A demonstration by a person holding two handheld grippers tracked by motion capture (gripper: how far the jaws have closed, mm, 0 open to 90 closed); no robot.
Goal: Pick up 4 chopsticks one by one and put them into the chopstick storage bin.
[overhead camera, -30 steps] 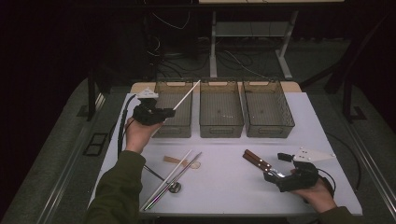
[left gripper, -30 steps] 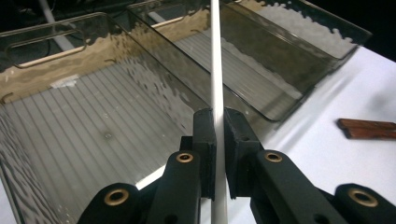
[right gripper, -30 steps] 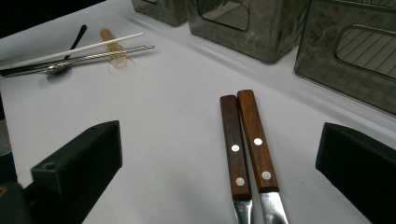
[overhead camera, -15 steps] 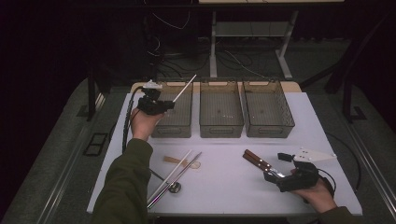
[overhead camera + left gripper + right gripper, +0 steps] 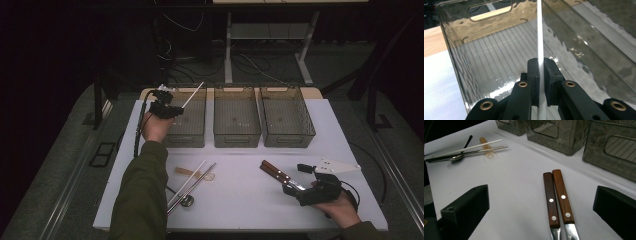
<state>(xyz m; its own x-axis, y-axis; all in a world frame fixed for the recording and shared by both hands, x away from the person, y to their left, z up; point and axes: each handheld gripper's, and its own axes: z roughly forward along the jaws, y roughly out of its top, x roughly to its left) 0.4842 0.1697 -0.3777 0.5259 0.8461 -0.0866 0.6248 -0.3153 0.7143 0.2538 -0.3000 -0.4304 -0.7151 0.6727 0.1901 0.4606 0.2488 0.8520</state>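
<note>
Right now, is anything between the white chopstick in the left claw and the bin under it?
Nothing visible. The left claw grips the white chopstick over the leftmost bin, whose floor looks bare in the left gripper view. The chopstick's tip sticks out past the bin's far rim.

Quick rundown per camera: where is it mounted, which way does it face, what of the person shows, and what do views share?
High view: above the person's side, looking forward and down at the table; both forearms show.
Left gripper view: rides the left tool, facing into the left bin, shut on a white chopstick.
Right gripper view: rides the open right tool, facing two wooden-handled knives.
Shared: knives, bins.
</note>
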